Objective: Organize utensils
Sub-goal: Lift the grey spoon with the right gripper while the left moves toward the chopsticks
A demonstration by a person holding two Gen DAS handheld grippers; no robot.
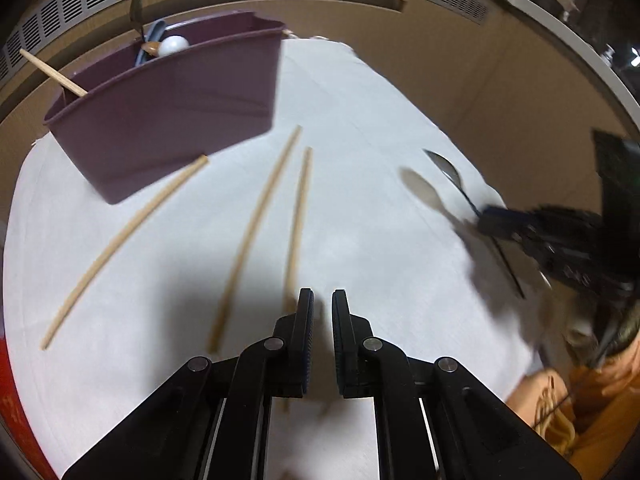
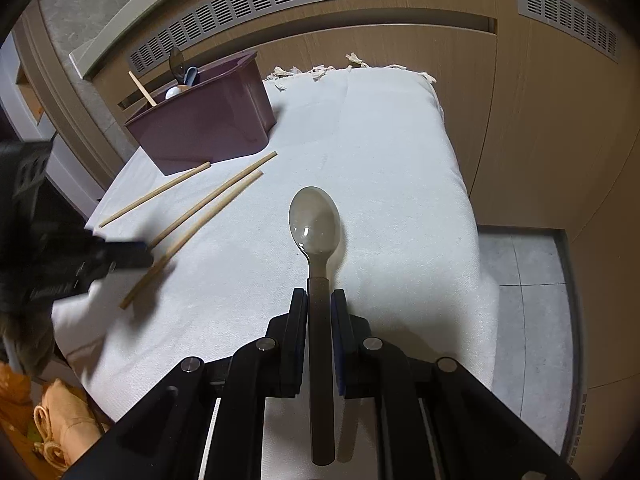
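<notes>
blur: right tool [image 1: 486,220] and spoon [image 1: 424,192] smeared in left view | hidden: bin [image 2: 208,132] contents mostly behind its wall | cut off: left tool [image 2: 132,254] at frame edge

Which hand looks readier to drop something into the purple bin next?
Right: the right gripper clamps the grey spoon by its handle, with the purple bin ahead. The left gripper is shut beside the chopsticks, seemingly empty.
</notes>
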